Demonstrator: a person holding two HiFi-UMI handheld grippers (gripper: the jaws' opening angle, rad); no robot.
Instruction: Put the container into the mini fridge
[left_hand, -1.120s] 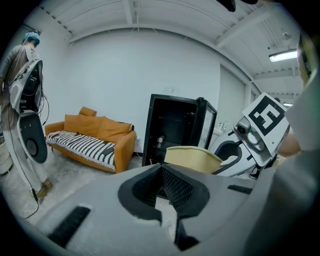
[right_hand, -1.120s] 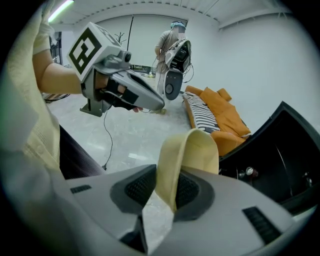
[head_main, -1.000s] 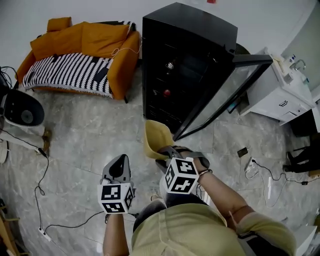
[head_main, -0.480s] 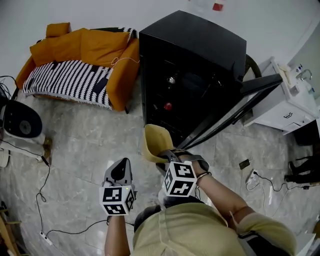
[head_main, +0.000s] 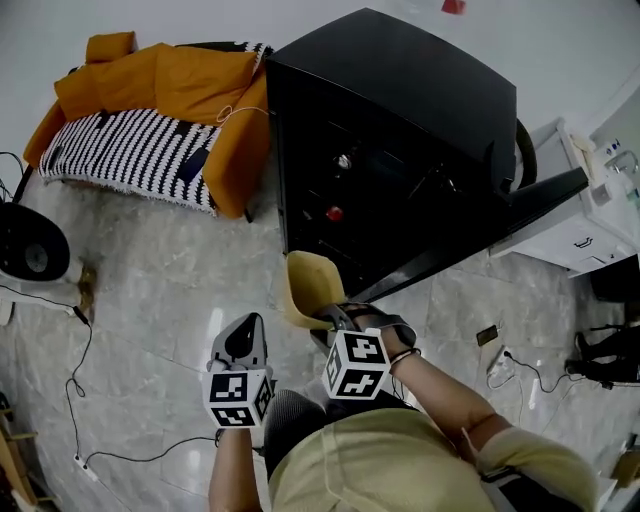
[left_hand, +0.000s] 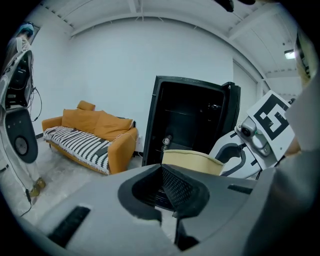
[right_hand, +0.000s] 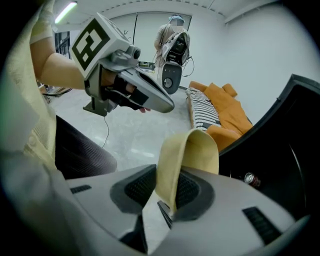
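The black mini fridge (head_main: 400, 130) stands just ahead with its door (head_main: 500, 225) swung open to the right. My right gripper (head_main: 335, 318) is shut on the wall of a pale yellow container (head_main: 308, 288), held upright a little in front of the fridge's lower opening. In the right gripper view the container's wall (right_hand: 187, 160) is pinched between the pads of the right gripper (right_hand: 167, 192). My left gripper (head_main: 243, 330) hangs to the container's left with its jaws together and nothing in them. From the left gripper (left_hand: 172, 200) the container (left_hand: 192, 161) and the fridge (left_hand: 190, 115) show ahead.
A red can (head_main: 334, 213) and a silver can (head_main: 343, 160) lie on the fridge shelves. An orange sofa with a striped blanket (head_main: 150, 110) stands left of the fridge. A white cabinet (head_main: 590, 220) is at the right. Cables (head_main: 80, 330) run over the grey floor.
The fridge has come closer and fills more of the head view. Both grippers keep their places before the body, and the container stays gripped.
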